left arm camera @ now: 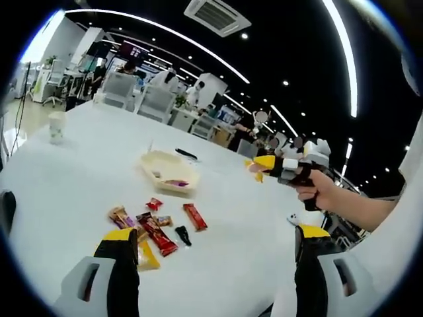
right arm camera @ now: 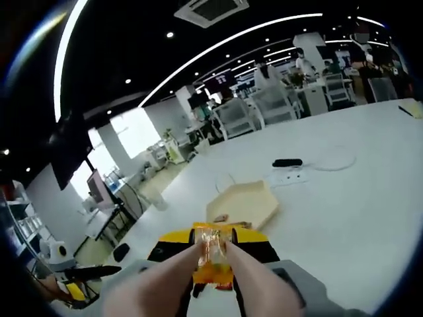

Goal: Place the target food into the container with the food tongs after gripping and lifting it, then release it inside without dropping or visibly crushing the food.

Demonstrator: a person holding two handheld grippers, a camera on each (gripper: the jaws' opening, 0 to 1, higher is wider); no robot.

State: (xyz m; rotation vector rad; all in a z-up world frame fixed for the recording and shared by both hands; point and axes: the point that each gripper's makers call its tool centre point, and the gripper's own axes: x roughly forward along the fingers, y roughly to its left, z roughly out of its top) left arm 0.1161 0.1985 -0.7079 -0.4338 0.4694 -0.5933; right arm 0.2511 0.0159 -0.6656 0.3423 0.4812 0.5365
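**Right claw gripping one snack pkt, held above tabletop**

You're holding the right claw [right arm camera: 213,259] clenched on one orange snack packet [right arm camera: 213,256]; in the right gripper view the pkt is sitting pinched between the two jaws, its clear crimped top sticking up. In the left gripper view that same claw is coming in from the right, held by your hand [left arm camera: 322,192], up in the air and off to the right of the tray w/ a bit of yellow at its tip.

You're keeping the left claw [left arm camera: 218,247] released: its two yellow-tipped jaws are standing wide apart w/ nothing between them, hovering over the white tabletop [left arm camera: 79,178].

One cream tray [left arm camera: 169,171] is lying on the tabletop beyond the snack pile, w/ what looks like 2 small items inside, too small to tell apart. In the right gripper view the tray is showing just past the held pkt.

Loose snacks [left arm camera: 153,227] are lying in a group near the left jaw: approx 7 pkts, incl. one long red bar [left arm camera: 194,216] nearest the tray, one bigger dark-red pkt [left arm camera: 157,234], one yellow pkt [left arm camera: 147,255] partly behind the jaw, and one small black item [left arm camera: 183,235].

One paper cup [left arm camera: 57,126] is standing well apart at the far left of the tabletop.
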